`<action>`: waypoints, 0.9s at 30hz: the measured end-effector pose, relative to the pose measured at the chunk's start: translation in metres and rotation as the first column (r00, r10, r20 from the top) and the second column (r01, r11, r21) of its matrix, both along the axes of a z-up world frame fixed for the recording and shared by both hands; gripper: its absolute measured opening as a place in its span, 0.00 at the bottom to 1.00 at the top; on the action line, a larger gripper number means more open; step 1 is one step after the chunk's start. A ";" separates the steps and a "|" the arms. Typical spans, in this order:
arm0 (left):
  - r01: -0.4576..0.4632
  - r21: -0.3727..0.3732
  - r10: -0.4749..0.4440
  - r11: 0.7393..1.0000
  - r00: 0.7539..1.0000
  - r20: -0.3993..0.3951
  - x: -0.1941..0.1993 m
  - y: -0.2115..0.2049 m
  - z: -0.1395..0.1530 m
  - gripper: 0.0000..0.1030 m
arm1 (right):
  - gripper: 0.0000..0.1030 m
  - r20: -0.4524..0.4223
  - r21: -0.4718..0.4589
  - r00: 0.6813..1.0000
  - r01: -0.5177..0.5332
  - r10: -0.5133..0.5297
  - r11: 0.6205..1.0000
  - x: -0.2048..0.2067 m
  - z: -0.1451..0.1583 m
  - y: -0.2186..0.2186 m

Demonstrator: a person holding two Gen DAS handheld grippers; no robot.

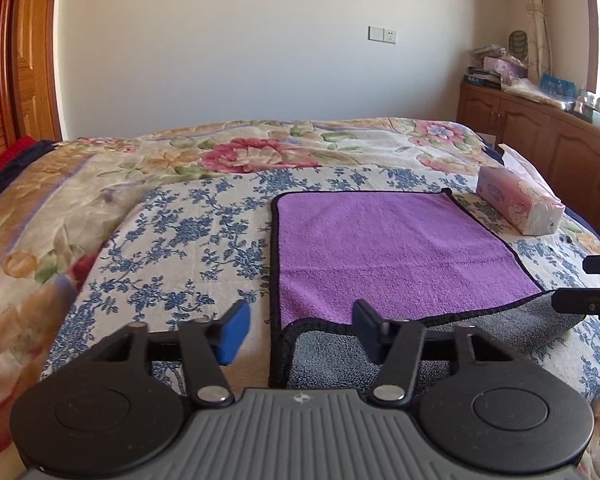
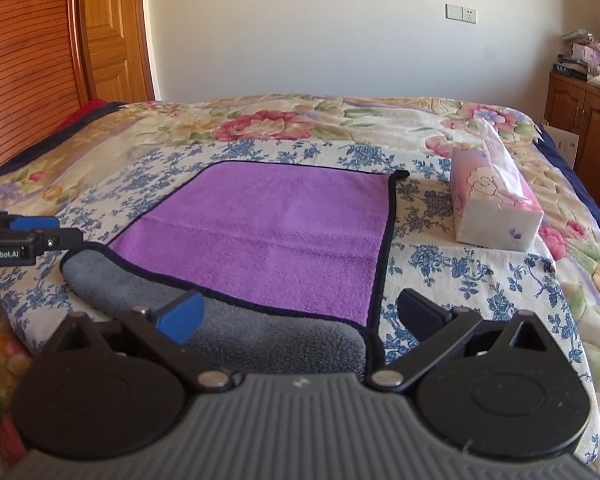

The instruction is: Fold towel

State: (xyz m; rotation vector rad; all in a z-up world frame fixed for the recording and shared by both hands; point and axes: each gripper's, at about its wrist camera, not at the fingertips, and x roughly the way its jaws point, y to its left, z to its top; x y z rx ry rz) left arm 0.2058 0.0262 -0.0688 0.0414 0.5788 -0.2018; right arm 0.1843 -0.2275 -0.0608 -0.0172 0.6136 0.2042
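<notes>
A purple towel (image 1: 384,248) with a dark hem and grey underside lies flat on the bed; it also shows in the right wrist view (image 2: 272,236). Its near edge is turned over, showing a grey strip (image 1: 332,356) (image 2: 236,312). My left gripper (image 1: 300,330) is open and empty, just above the towel's near left corner. My right gripper (image 2: 300,316) is open and empty, above the near right corner. Each gripper shows at the edge of the other's view: the right one (image 1: 592,296), the left one (image 2: 32,236).
The towel rests on a blue-flowered cloth (image 1: 180,248) over a floral bedspread (image 1: 260,148). A pink tissue box (image 1: 520,206) (image 2: 496,200) stands right of the towel. Wooden cabinets (image 1: 540,136) line the right wall, a wooden door (image 2: 112,32) the left.
</notes>
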 end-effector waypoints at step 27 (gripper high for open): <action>-0.005 -0.021 0.002 1.000 0.989 -0.145 0.021 0.006 -0.021 0.21 | 0.67 -0.205 0.122 0.978 0.064 -0.038 0.991 0.018 -0.010 -0.025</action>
